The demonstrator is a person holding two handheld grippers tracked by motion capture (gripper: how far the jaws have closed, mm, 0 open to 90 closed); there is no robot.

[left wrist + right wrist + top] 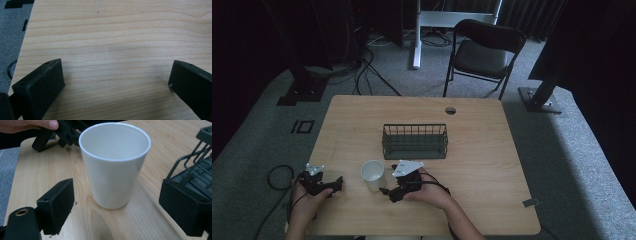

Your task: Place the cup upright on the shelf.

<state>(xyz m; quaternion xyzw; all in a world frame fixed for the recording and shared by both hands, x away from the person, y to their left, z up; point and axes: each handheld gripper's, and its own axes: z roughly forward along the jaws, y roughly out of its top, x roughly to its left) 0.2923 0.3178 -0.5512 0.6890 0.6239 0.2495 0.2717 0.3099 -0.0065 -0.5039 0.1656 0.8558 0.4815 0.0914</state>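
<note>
Cup point(372, 174) of plain white stands upright on the wooden table point(492, 150), low and left of centre in the high view, just in front of the dark wire basket point(414, 141) at mid-frame; the right gripper point(388, 192) lies just to its right, held in the person's right hand point(432, 192), its jaws spread wide and grasping nothing; in the right gripper view the cup point(115, 165) stands centre frame ahead of the two separated jaws and clear of both, with the basket point(195, 167) at the right edge and the left gripper point(60, 133) at upper left; the left gripper point(336, 185) rests at the lower left of the high view, jaws likewise released over bare table point(112, 37).
</note>
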